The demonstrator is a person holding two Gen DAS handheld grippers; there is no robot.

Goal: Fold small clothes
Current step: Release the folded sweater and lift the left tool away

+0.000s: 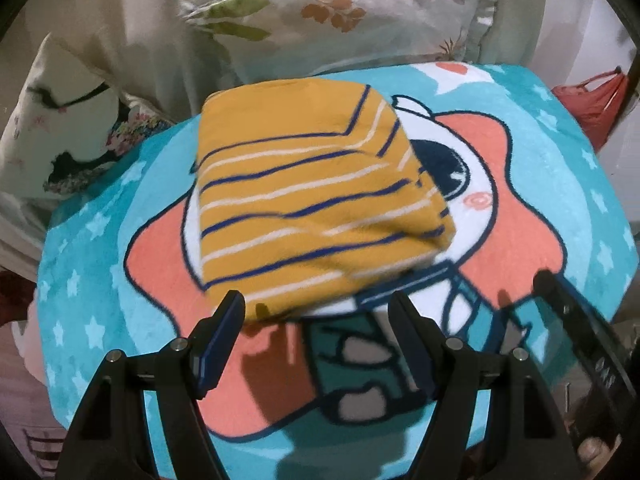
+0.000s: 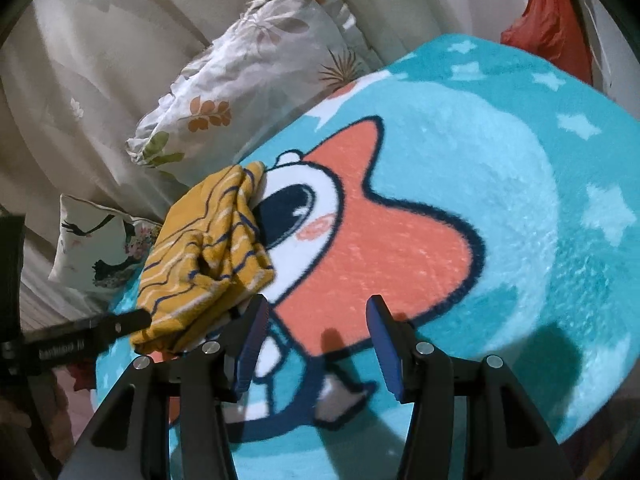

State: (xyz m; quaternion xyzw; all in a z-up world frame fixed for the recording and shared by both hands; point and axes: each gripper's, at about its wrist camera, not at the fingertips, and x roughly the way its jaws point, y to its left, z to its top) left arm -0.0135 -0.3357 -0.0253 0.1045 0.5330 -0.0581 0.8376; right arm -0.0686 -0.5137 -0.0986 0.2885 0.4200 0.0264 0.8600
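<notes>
- Left wrist view: the left hand-held gripper (image 1: 318,312) points steeply down at a turquoise blanket (image 1: 560,152) printed with white stars and a cartoon figure on a salmon star shape.
- Its two fingers are spread wide with nothing pinched between them; only blanket shows in the gap.
- A folded mustard-yellow shirt (image 1: 304,200) with navy and white stripes lies flat on the middle of the blanket, covering part of the cartoon face. Its near edge sits just beyond the left fingertip.
- A floral pillow (image 1: 340,12) lies behind the blanket, a smaller printed cushion (image 1: 60,120) lies to the left, and a red bag (image 1: 596,104) sits at the far right.
- The right hand-held gripper (image 1: 576,320) enters at the lower right edge of this view as a dark bar; its fingers cannot be made out here.
- Right wrist view: the right hand-held gripper (image 2: 318,312) hangs over the blanket (image 2: 500,200), fingers apart and empty, with the salmon star under the gap.
- The shirt (image 2: 204,252) lies to the left, its bunched layered edge facing the camera, just beside the left finger.
- Part of the left hand-held gripper (image 2: 120,326) reaches in from the left, at the shirt's lower edge.
- The floral pillow (image 2: 248,92) and the cushion (image 2: 92,248) lie beyond.
</notes>
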